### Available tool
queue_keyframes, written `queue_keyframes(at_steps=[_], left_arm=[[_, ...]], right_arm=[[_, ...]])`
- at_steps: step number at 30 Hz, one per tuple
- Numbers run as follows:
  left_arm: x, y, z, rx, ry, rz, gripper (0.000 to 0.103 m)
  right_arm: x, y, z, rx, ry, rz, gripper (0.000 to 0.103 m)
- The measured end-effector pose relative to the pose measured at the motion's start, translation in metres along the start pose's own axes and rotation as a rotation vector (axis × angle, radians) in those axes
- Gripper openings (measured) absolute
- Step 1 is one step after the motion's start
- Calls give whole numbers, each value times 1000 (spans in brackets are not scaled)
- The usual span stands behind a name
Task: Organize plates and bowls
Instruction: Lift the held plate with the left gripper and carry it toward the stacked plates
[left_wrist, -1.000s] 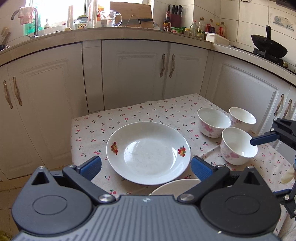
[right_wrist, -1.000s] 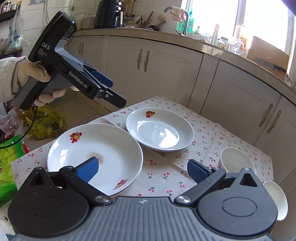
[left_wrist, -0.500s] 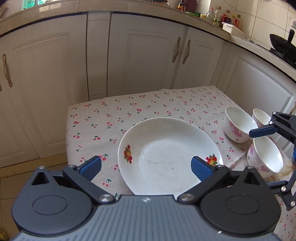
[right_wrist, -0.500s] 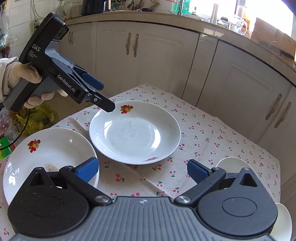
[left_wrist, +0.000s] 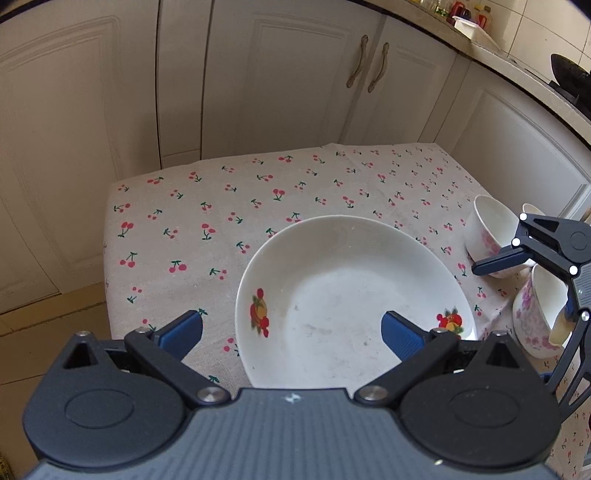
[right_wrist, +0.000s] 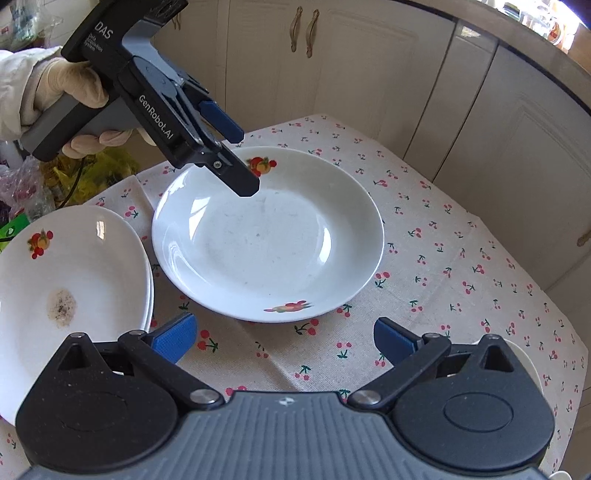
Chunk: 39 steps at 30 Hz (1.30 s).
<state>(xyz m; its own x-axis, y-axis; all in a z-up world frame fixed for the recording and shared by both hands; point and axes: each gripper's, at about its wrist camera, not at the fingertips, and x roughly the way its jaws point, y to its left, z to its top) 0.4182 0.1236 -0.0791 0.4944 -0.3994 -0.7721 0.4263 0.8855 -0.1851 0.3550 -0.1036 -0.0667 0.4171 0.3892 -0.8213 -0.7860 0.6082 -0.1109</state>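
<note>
A white plate with fruit prints lies on the cherry-print tablecloth. My left gripper is open and hovers over the plate's near rim; in the right wrist view it hangs above the plate's far edge. My right gripper is open and empty, just short of the plate; in the left wrist view only part of it shows at the right edge. A stack of plates, the top one stained, sits at the left. Flowered bowls stand at the right.
White cabinet doors close off the far side of the small table. The table's left edge drops to the floor. A bowl rim shows beside my right gripper. Bags lie on the floor behind the left hand.
Both grippers have moved down and in toward the middle plate, which now fills more of each view. Both stay open. The dishes have not moved.
</note>
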Motion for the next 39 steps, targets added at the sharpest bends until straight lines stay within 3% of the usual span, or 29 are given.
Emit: queue_keyframes(at_steps=[19, 39], left_arm=[[28, 4, 8, -5, 61, -96, 100], [36, -1, 15, 32, 87, -144, 99]], right_arm=[[36, -5, 13, -7, 94, 106, 98], [33, -1, 14, -30, 41, 98, 98]])
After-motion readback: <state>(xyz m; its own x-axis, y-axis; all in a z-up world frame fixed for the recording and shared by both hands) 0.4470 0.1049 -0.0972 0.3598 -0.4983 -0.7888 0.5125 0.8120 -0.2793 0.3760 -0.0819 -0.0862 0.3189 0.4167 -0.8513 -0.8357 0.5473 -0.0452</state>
